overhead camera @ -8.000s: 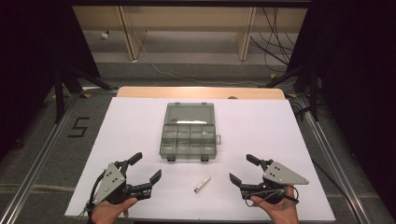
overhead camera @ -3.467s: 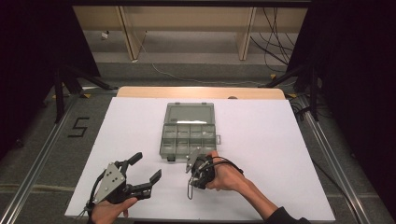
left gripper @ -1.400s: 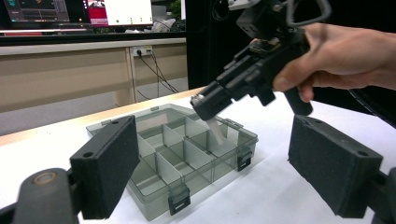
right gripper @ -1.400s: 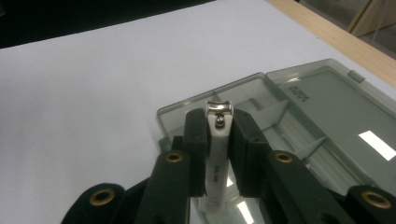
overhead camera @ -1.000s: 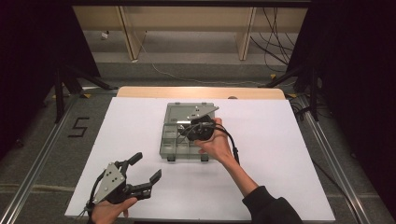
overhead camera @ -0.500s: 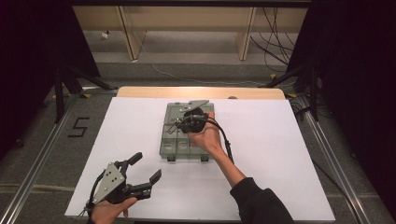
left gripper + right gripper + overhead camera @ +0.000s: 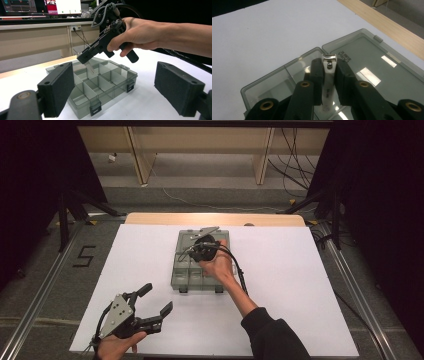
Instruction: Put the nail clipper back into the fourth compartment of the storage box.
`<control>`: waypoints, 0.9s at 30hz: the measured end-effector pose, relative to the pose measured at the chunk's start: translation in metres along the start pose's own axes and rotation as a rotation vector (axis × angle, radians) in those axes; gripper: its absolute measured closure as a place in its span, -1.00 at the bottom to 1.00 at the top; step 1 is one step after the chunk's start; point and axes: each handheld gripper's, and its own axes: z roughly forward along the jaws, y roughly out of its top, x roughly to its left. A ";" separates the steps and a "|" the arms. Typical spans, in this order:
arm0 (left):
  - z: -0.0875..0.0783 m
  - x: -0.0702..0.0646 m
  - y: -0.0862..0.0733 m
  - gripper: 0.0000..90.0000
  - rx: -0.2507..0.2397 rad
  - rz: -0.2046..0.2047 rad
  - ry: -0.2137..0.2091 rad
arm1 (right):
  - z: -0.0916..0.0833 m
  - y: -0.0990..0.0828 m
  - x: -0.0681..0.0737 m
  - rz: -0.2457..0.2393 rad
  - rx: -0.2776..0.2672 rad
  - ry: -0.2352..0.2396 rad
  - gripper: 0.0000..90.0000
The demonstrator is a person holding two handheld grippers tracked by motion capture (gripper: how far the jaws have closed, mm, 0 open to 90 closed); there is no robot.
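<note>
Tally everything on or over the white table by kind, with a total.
Grippers: 2 (left gripper, right gripper)
Compartment box: 1
Nail clipper, clamped in the right gripper: 1
Total: 4

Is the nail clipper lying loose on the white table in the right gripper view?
No: the nail clipper is clamped between the right gripper's black jaws, held above the open compartment box.
</note>
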 end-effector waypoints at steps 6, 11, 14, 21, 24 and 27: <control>0.000 0.000 0.000 -0.65 0.000 0.004 0.000 | 0.005 -0.003 0.003 0.025 0.013 -0.005 0.73; 0.000 0.000 0.000 -0.65 0.004 0.003 0.001 | 0.010 -0.005 0.001 0.021 0.046 -0.003 0.73; -0.001 0.000 0.000 -0.65 0.003 -0.001 0.001 | 0.014 -0.008 -0.001 0.035 0.040 -0.014 0.73; -0.001 -0.001 0.000 -0.65 0.005 0.000 0.001 | 0.019 -0.011 -0.001 0.062 0.101 0.004 0.71; 0.000 0.000 0.000 -0.65 0.004 0.002 0.000 | 0.019 -0.009 0.001 0.076 0.071 -0.016 0.42; 0.000 -0.001 0.000 -0.65 0.004 -0.001 -0.001 | 0.015 -0.006 0.002 0.096 0.054 -0.008 0.31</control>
